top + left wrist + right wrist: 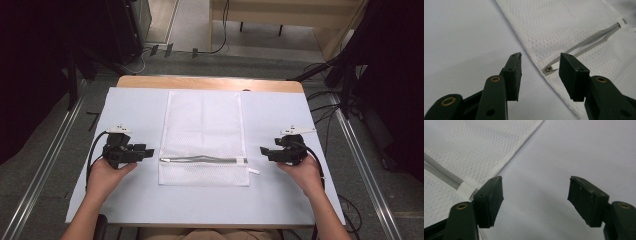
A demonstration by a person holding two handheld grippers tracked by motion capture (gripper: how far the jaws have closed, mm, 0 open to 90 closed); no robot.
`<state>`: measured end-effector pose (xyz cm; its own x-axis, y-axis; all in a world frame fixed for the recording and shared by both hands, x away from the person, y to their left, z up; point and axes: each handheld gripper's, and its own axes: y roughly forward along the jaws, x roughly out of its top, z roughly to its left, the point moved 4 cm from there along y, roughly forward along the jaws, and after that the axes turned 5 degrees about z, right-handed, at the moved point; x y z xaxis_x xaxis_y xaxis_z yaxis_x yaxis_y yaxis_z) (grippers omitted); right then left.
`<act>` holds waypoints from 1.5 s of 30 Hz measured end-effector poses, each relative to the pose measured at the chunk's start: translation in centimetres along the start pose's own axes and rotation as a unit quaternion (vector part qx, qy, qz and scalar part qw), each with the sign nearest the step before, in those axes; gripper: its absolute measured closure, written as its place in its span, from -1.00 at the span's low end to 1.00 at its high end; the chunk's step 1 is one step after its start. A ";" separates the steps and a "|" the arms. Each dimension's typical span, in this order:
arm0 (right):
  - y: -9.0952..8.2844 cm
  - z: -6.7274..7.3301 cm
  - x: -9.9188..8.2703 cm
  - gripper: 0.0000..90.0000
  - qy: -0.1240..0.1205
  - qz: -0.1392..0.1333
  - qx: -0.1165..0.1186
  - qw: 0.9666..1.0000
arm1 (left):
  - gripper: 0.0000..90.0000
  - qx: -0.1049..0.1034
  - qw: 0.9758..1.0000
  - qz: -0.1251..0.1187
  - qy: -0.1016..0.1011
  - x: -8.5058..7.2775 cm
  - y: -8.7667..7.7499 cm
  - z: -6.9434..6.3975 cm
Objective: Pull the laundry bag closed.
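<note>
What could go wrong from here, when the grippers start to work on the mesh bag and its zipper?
1. The mesh bag lies loose on the table, so pulling with one gripper might drag it instead of moving the zipper.
2. The slider is small and flat; the open left gripper may pinch mesh with it.
3. The open right gripper points beside the bag's corner, so it might close on nothing.

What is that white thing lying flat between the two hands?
On the white-covered table a white mesh laundry bag lies flat, midway between the left gripper and right gripper. A grey zipper crossing its near end and its netted weave set it apart from the smooth table cover.
</note>
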<state>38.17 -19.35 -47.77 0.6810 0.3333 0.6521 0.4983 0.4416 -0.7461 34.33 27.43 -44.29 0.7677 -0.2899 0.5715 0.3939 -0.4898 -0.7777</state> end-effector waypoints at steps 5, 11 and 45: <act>0.1 -0.2 -0.2 -0.22 0.004 0.009 0.000 1.000 | 0.14 -0.005 1.000 0.006 0.005 -0.2 0.1 0.0; 0.2 0.0 -0.1 -0.18 -0.006 0.007 -0.004 1.000 | 0.02 -0.007 1.000 0.015 -0.003 -0.5 0.1 0.3; -0.8 4.6 1.6 0.13 -0.047 0.005 0.045 0.998 | -0.03 -0.017 1.000 0.007 -0.006 -0.8 -0.2 0.4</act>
<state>36.42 -15.31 -45.48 0.6295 0.4133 0.6580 0.4390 0.5096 -0.7400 33.80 28.07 -44.65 0.7792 -0.2865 0.5575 0.3661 -0.5140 -0.7757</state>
